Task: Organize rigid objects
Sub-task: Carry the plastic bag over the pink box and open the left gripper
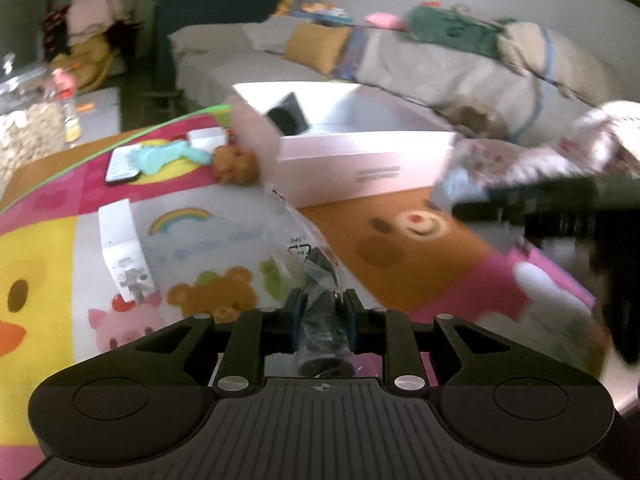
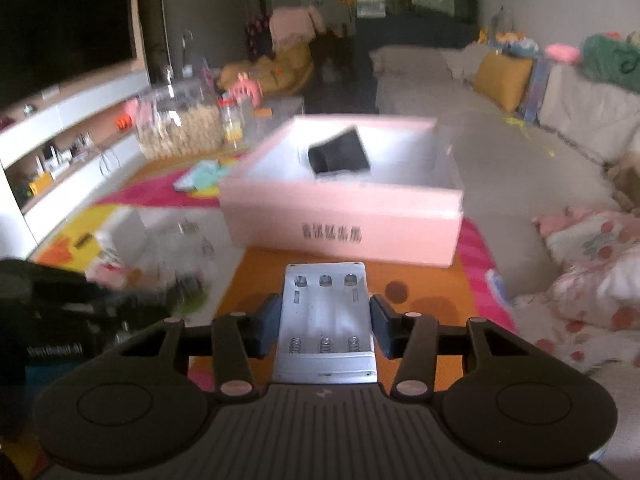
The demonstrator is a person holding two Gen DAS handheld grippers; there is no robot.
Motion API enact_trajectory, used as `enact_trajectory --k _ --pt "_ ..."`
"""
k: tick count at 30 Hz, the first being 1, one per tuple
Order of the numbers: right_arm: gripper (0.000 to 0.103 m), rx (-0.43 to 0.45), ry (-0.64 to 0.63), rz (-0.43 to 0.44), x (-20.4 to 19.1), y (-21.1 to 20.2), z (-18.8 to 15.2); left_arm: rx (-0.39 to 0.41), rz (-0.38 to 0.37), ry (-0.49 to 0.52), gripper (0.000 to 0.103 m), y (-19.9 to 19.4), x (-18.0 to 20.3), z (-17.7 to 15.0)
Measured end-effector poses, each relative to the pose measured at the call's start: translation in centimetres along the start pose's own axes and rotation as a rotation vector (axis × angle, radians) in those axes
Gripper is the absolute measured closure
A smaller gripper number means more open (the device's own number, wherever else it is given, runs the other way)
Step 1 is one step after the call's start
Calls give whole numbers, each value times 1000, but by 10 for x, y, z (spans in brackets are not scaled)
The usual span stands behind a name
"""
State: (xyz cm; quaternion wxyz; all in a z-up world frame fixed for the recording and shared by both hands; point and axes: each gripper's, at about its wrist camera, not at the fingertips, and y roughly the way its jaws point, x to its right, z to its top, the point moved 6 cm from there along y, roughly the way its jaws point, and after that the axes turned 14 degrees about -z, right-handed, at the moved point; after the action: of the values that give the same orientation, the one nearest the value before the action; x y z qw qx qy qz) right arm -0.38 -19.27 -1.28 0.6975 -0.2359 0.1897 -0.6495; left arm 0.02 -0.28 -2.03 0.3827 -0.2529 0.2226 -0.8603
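Observation:
My left gripper is shut on a dark cylinder in a clear plastic bag, low over the cartoon play mat. My right gripper is shut on a white three-slot battery charger, with its pads against the charger's sides. Just ahead stands an open pink-white box, also visible in the left view as the box. A black object lies tilted inside it. The other gripper shows blurred at each view's edge.
On the mat lie a small white carton, a phone, a teal toy and a brown plush bear. A clear jar of snacks stands far left. A grey sofa with cushions runs along the right.

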Motion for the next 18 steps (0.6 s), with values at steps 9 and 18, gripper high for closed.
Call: enact_trajectory --k 9,18 --pt "55 216 40 -55 27 -66 31 156 -23 144 79 -39 30 71" --pt "55 208 42 -69 31 -58 30 360 -1 -16 77 0 -4 192"
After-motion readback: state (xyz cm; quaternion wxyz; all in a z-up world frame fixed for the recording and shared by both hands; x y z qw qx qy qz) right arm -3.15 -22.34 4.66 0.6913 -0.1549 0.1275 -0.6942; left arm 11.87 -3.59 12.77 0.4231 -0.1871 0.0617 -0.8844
